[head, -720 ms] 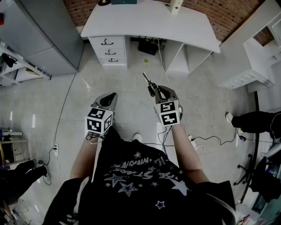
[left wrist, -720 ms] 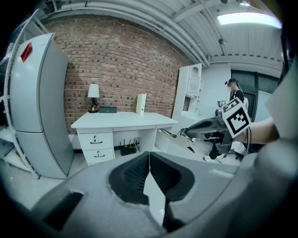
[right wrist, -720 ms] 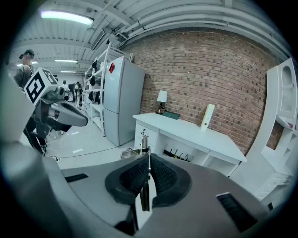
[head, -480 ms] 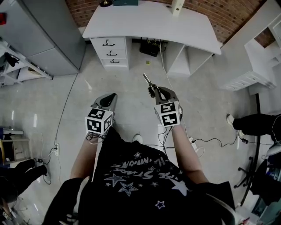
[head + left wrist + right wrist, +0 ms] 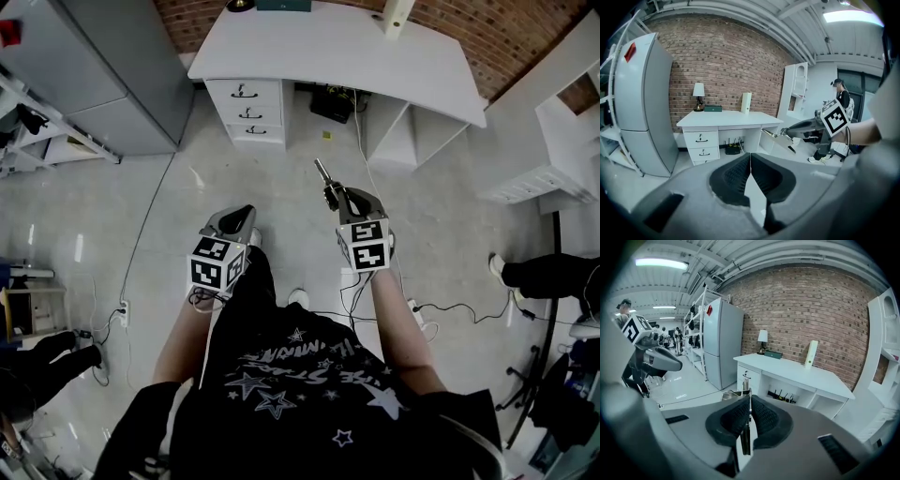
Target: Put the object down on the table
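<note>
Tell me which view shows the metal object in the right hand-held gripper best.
The left gripper view: it catches the metal object side-on, its length sticking out past the right hand-held gripper. The head view shows it small, from above. The right gripper view shows only a thin edge clamped between the shut jaws.

A grey refrigerator [image 5: 108, 66] stands at the left by the brick wall [image 5: 511, 37]. Before the bricks sit a lamp [image 5: 698, 90] and a dark green box [image 5: 713, 108] side by side — a tall white carton [image 5: 746, 102] further right. A cable [image 5: 142, 239] trails over the pale floor [image 5: 450, 216].
</note>
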`<action>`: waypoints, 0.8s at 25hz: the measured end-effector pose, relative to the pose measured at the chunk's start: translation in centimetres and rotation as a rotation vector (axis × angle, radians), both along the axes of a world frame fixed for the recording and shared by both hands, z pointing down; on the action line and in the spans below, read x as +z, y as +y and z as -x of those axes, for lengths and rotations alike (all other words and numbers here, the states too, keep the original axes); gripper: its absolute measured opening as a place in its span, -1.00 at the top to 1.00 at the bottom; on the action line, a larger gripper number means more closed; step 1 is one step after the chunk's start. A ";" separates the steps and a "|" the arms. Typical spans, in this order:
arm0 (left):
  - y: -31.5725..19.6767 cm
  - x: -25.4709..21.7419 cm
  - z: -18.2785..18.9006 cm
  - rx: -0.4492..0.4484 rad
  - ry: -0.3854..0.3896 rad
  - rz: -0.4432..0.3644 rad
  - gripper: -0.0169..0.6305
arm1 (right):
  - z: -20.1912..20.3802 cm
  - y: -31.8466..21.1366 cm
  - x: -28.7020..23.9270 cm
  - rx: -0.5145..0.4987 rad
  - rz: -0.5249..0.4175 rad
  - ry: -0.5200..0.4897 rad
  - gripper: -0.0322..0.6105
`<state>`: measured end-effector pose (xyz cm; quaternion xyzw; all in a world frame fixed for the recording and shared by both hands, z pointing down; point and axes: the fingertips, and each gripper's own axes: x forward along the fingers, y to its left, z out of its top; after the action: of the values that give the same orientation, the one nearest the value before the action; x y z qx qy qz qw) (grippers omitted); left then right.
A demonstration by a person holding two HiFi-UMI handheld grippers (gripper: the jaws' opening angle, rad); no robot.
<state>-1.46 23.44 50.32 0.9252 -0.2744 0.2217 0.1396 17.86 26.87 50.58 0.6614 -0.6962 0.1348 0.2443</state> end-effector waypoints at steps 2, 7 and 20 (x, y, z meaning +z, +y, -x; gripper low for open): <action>-1.4 0.3 0.2 -0.003 0.008 0.007 0.89 | 0.1 -1.2 0.0 0.004 0.002 0.006 0.86; -5.8 0.4 0.3 -0.005 0.024 0.007 0.89 | 0.1 -4.7 0.2 0.004 0.011 0.028 0.86; -22.3 0.3 1.1 0.013 0.064 0.025 0.88 | 0.9 -21.0 -0.6 0.024 0.027 0.064 0.86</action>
<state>-2.53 1.13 50.64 0.9317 -0.2610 0.1964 0.1586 16.95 5.88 49.94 0.6702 -0.6782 0.1259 0.2738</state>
